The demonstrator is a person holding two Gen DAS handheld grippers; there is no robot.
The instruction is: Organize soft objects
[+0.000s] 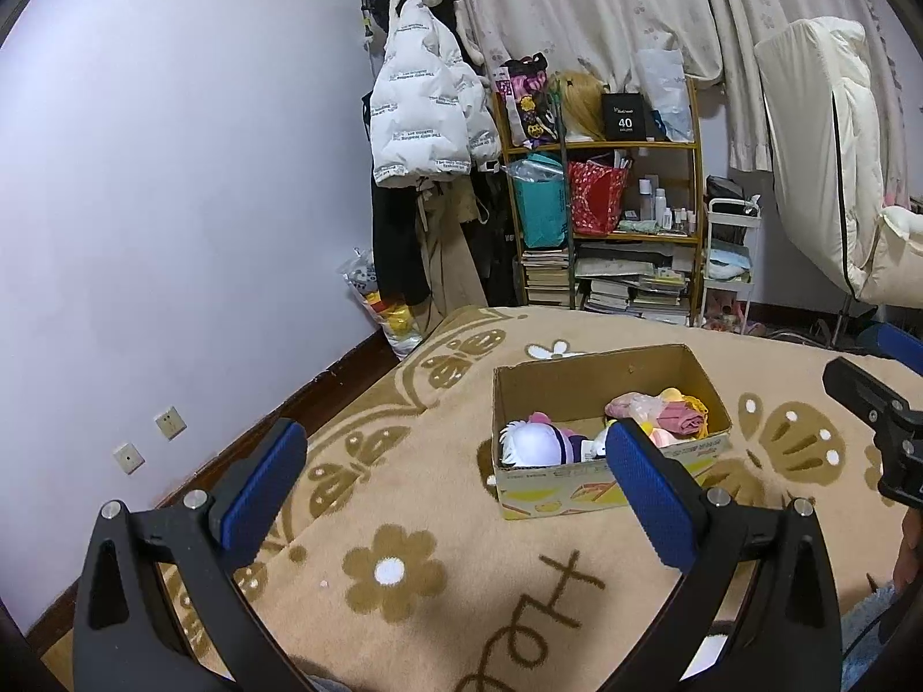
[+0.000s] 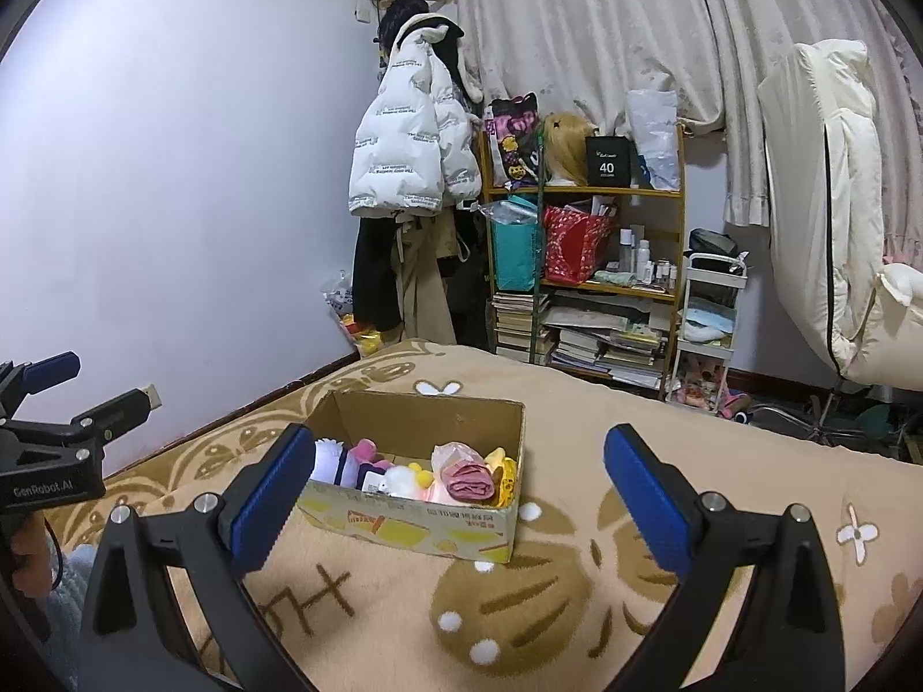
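An open cardboard box (image 1: 600, 372) stands on the tan flowered blanket (image 1: 404, 519). It holds soft things: a white plush with a purple band (image 1: 533, 443), a folded pink cloth (image 1: 681, 418) and yellow pieces. The box also shows in the right wrist view (image 2: 427, 412), with the white plush (image 2: 331, 461), a small white toy (image 2: 401, 481) and the pink cloth (image 2: 470, 481) inside. My left gripper (image 1: 456, 490) is open and empty, just short of the box. My right gripper (image 2: 458, 496) is open and empty, in front of the box.
A shelf (image 1: 606, 225) full of bags, bottles and books stands behind the bed. A white jacket (image 1: 424, 109) hangs on the wall. A cream chair (image 2: 836, 265) stands at the right. The other gripper's body shows at the right edge (image 1: 888, 432) and at the left edge (image 2: 52, 450).
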